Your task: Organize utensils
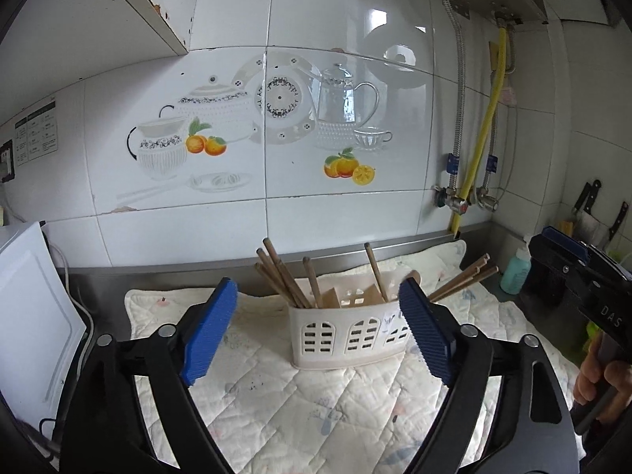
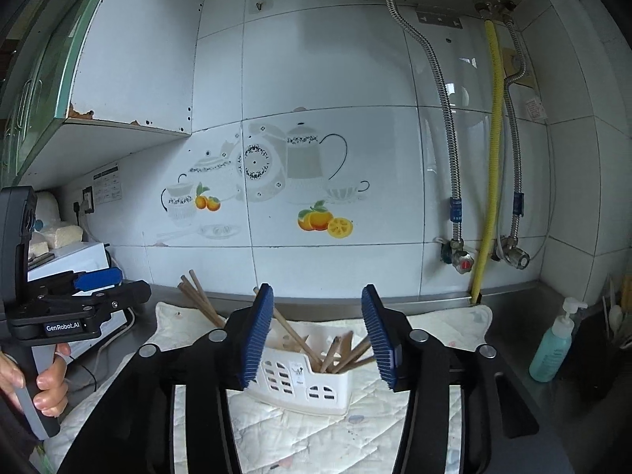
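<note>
A white slotted utensil holder (image 1: 347, 335) (image 2: 300, 379) stands on a quilted mat (image 1: 316, 414) (image 2: 316, 434). Several wooden chopsticks (image 1: 284, 276) (image 2: 335, 351) stick out of it at angles, and a few chopstick ends (image 1: 466, 278) poke out to its right. My left gripper (image 1: 320, 331) is open, its blue pads wide apart in front of the holder, with nothing between them. My right gripper (image 2: 318, 333) is open too, pads apart above the holder's near side, gripping nothing. Each gripper appears in the other's view, the right one (image 1: 572, 268) and the left one (image 2: 79, 300), both held in a person's hand.
A tiled wall with teapot decals rises behind the steel counter. A white appliance (image 1: 31, 316) sits at the left. Gas and water pipes (image 2: 489, 158) run down the right corner. A teal soap dispenser (image 2: 553, 351) and knives (image 1: 592, 213) stand at the right.
</note>
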{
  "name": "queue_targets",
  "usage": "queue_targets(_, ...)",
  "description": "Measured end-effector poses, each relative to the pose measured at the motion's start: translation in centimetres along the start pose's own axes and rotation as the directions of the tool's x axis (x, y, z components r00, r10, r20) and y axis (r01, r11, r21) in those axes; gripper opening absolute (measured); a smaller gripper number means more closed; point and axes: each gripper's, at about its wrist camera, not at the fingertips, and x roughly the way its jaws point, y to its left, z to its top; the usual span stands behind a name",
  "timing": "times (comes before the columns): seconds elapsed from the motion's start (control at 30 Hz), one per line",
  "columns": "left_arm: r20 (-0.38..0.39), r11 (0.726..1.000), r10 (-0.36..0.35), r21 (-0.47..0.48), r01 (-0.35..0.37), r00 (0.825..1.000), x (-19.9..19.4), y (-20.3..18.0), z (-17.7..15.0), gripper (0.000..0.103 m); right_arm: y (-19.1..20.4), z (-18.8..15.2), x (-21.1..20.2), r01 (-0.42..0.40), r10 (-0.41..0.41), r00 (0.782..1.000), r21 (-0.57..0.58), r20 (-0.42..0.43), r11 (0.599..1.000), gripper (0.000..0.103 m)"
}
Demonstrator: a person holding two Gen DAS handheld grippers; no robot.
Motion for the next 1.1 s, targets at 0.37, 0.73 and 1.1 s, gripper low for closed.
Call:
queue_targets(0.37,-0.058,0.998,0.054,-0.010,-0.054,0.997,-2.4,0.4,-5.4,0.098,0.8,-4.9,-3.9,0.022,-0.020,0.996,0.019,-0.089,1.000,0.088)
queue_targets(0.73,-0.093,0.994,0.099,-0.031,-0.102,0.991,-3.3,1.2,-8.0,0.098,1.7,-7.6,-4.8,0.038,-0.038,0.988,-0.006,-0.151,0.999,0.095)
queue_targets(1.1,-0.126,0.989,0.137,-0.037,-0.142,0.983,-4.1,2.4,-10.5,0.098,1.1,-9.3,-4.7,0.062,-0.057,0.977,0.015,-0.205,0.998,0.096)
